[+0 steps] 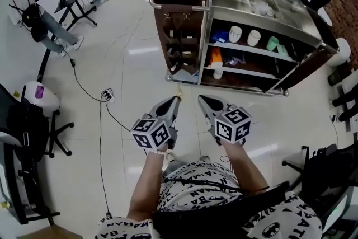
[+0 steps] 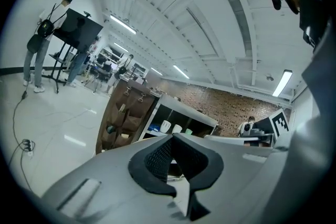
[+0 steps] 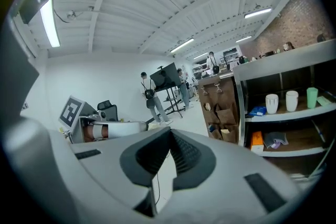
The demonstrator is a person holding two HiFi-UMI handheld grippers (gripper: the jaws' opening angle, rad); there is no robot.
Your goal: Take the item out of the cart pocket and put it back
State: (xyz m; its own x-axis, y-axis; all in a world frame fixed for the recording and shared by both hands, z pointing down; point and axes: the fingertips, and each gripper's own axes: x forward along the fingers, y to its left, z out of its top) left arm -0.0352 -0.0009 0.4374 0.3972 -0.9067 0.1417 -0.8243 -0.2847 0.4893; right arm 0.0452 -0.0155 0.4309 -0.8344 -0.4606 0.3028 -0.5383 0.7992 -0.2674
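The pale glossy floor filled most of the head view, with a black cable trailing across its left half. In the upper right stood the steel cart, its open shelves carrying two white cups and a green one. A brown pocket panel hung on the cart's left end, just left of the shelves.

Low in the centre of that view, the left gripper and the right gripper pointed side by side toward the cart but well short of it. Each gripper's own view showed its jaws pressed together at the tips with nothing between them, so both were clenched and empty.

The task's thing sat in one of the panel's pockets. Several held small objects, among them a dark rounded one in a lower pocket, but all were too small to identify, and which one was meant could not be told.

Judging by its size, such an item would be light and easy to lift. The cloth pocket would probably sag and cling, so the best hold looked to be on whatever part stood above the pocket's lip, pinched across its narrow side. A smooth plastic body might slip.
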